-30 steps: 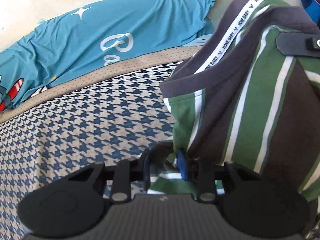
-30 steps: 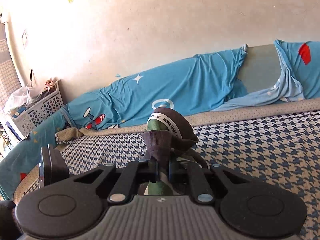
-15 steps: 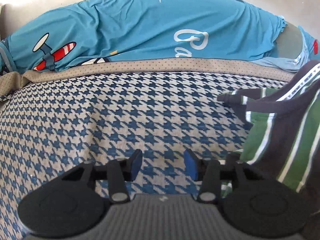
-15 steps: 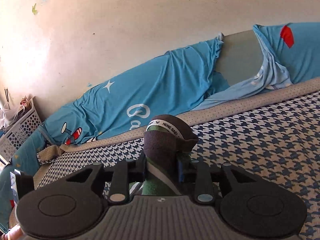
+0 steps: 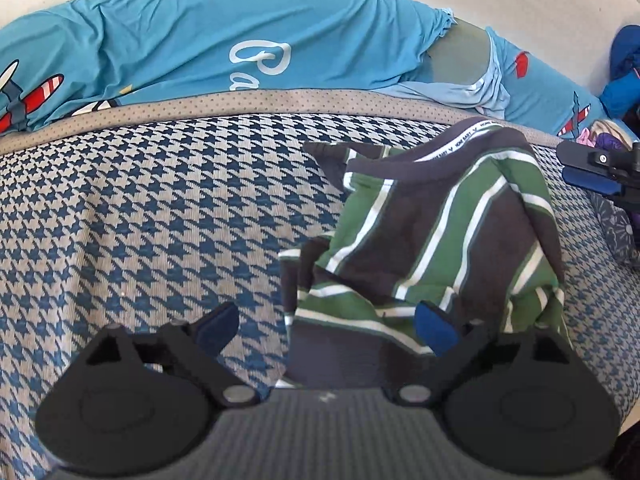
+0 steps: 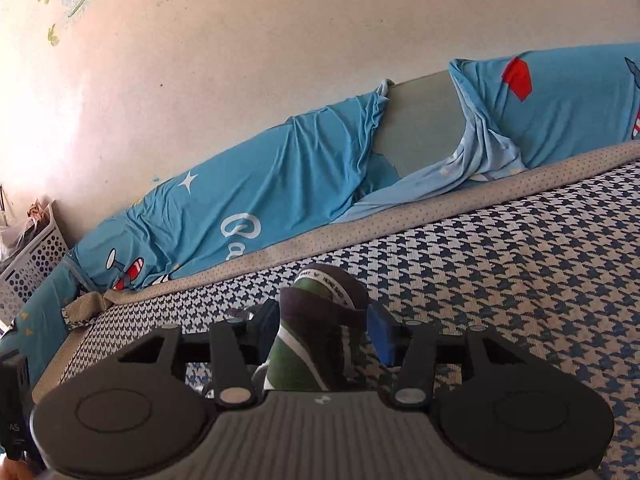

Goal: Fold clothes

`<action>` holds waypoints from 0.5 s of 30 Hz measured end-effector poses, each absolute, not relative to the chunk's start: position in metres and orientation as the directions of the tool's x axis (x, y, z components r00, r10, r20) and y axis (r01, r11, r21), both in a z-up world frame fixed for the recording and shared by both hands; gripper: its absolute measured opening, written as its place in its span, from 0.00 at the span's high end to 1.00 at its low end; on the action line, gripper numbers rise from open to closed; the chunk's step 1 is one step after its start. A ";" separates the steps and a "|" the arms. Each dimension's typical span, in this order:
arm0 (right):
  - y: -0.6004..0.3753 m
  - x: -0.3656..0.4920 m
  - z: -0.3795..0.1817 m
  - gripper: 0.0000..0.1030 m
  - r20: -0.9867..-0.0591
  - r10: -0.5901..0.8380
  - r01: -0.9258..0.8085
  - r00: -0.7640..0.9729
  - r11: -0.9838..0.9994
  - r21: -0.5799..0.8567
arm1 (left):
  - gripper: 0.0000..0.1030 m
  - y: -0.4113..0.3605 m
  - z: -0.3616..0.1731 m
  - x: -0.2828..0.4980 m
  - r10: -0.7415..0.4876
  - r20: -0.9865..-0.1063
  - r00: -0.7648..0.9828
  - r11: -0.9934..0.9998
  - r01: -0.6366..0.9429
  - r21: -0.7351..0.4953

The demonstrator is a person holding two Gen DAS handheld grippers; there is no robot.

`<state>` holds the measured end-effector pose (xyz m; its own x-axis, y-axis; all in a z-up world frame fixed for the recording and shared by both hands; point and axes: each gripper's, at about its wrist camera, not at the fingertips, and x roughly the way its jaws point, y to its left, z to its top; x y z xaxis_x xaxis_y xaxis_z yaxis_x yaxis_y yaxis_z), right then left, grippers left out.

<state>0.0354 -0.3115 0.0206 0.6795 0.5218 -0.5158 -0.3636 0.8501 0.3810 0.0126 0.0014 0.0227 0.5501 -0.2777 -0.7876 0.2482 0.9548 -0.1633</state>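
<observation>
A green, brown and white striped shirt (image 5: 432, 232) lies in a loose heap on the houndstooth bed cover (image 5: 140, 220), its dark collar band with white lettering on top. My left gripper (image 5: 326, 328) is open wide, and the shirt's lower edge lies between its blue-padded fingers, nearer the right one. In the right wrist view the shirt's collar (image 6: 320, 312) bulges up between the fingers of my right gripper (image 6: 322, 330), whose jaws stand apart with gaps beside the cloth. From the left wrist view, the right gripper (image 5: 592, 172) shows just off the shirt's right side.
A blue cartoon-print sheet (image 5: 240, 40) covers the padding along the far edge of the bed, against a pale wall (image 6: 280, 80). A white perforated laundry basket (image 6: 28, 264) stands at the far left. Dark blue clothing (image 5: 624, 72) is piled at the right.
My left gripper let go of the shirt, opened wide and drew back. The right gripper's fingers spread apart around the collar, and the shirt sank into a heap on the bed.
</observation>
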 end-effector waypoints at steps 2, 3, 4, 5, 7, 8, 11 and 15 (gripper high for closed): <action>-0.307 0.026 0.022 0.53 -0.517 0.546 -0.415 0.659 0.838 0.356 | 0.08 0.006 0.026 0.012 -0.257 -0.789 0.559 0.961 0.231 -0.149; -0.304 0.020 0.023 0.53 -0.516 0.558 -0.443 0.650 0.830 0.339 | 0.07 0.007 0.027 0.012 -0.241 -0.790 0.564 0.966 0.221 -0.137; -0.299 0.014 0.024 0.53 -0.516 0.573 -0.473 0.637 0.819 0.326 | 0.07 0.009 0.028 0.013 -0.231 -0.791 0.567 0.969 0.211 -0.132; -0.292 0.008 0.025 0.53 -0.518 0.591 -0.504 0.618 0.804 0.315 | 0.07 0.010 0.028 0.013 -0.222 -0.792 0.569 0.971 0.200 -0.128; -0.278 -0.006 0.025 0.53 -0.525 0.623 -0.565 0.580 0.772 0.292 | 0.07 0.014 0.029 0.015 -0.204 -0.794 0.573 0.976 0.179 -0.121; -0.270 -0.012 0.023 0.53 -0.532 0.634 -0.592 0.561 0.757 0.278 | 0.06 0.015 0.030 0.015 -0.195 -0.795 0.575 0.979 0.169 -0.118; -0.248 -0.029 0.016 0.54 -0.564 0.652 -0.656 0.507 0.717 0.238 | 0.05 0.020 0.031 0.017 -0.175 -0.797 0.578 0.984 0.138 -0.116; -0.224 -0.045 0.001 0.54 -0.604 0.664 -0.713 0.441 0.668 0.213 | 0.03 0.028 0.035 0.018 -0.175 -0.794 0.582 0.985 0.108 -0.138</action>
<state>-0.0455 -0.2244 0.0005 0.4414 0.6640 -0.6036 -0.7132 0.6678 0.2131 0.0177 0.0277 0.0350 0.5823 -0.1752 -0.7939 0.1081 0.9845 -0.1380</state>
